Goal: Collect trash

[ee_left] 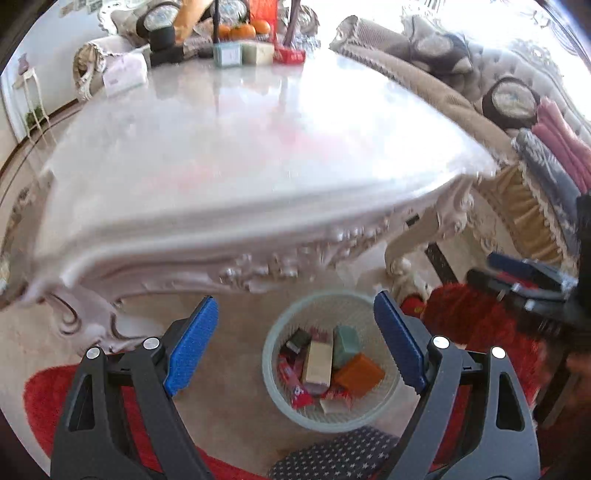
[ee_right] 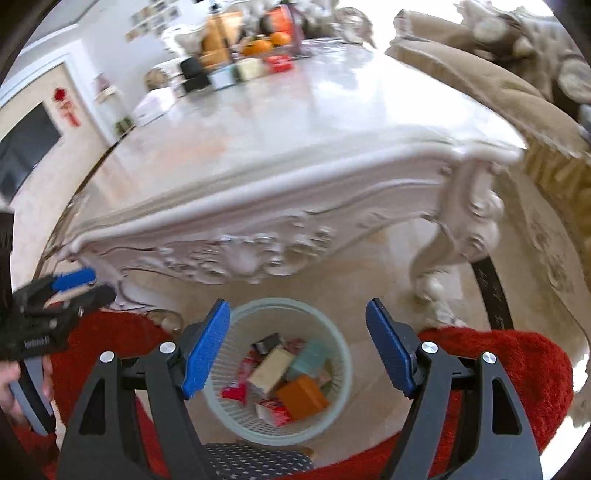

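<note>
A pale mesh wastebasket [ee_left: 280,400] stands on the floor in front of the white carved table [ee_left: 240,155]. It holds several pieces of trash: an orange box [ee_left: 360,374], a beige box [ee_left: 318,363], a green box [ee_left: 346,345] and red wrappers [ee_left: 295,384]. My left gripper [ee_left: 295,343] is open and empty above the basket. My right gripper [ee_right: 295,347] is open and empty above the same basket [ee_right: 343,369]. The orange box [ee_right: 301,397] and beige box [ee_right: 269,369] show there too. Each gripper appears in the other's view, the right one [ee_left: 524,280] and the left one [ee_right: 70,282].
At the table's far end stand small boxes [ee_left: 242,53], oranges [ee_left: 243,29], a red packet [ee_left: 291,55] and a black jar [ee_left: 160,35]. A red rug [ee_right: 517,369] and a star-patterned cushion [ee_left: 332,458] lie near the basket. A sofa [ee_left: 461,74] runs along the right.
</note>
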